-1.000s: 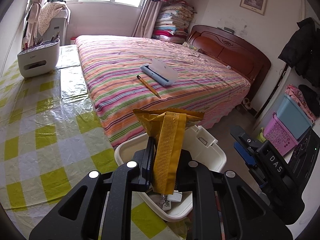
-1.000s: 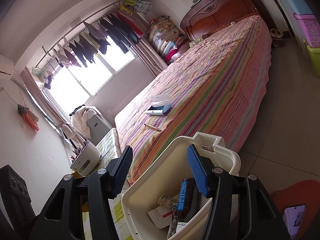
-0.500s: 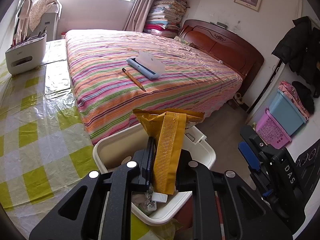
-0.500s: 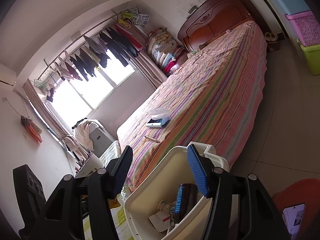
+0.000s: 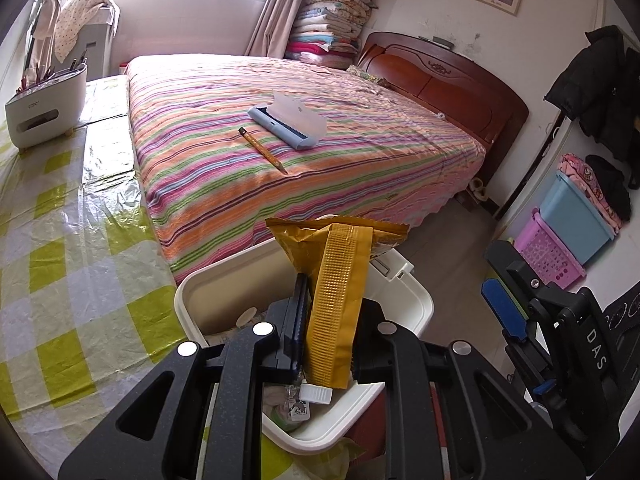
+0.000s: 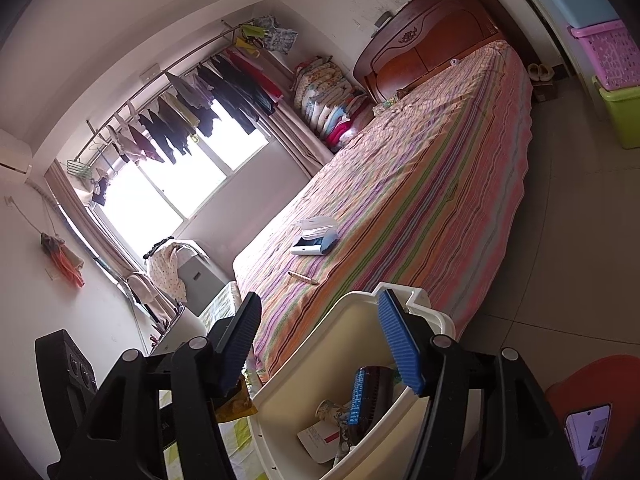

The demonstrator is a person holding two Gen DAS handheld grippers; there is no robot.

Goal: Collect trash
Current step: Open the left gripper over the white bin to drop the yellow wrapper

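**Wrapper now over the bin**

Since a second ago, the left gripper (image 5: 320, 344) has carried the yellow wrapper (image 5: 336, 300) forward over the white bin (image 5: 416, 308), so the drop looks close (other trash already lies inside). Its jaws pinch the wrapper tight. The right gripper (image 6: 320, 344) has just widened slightly; it straddles the bin's rim, gripping nothing.

Yellow wrapper (image 5: 336, 304) – white, perhaps cream, bin (image 5: 224, 292)

both wrist views sit close above the white bin (image 5: 208, 296) (image 6: 320, 356), facing the striped bed (image 5: 320, 120) (image 6: 420, 200) behind it; the right view is rolled sideways.
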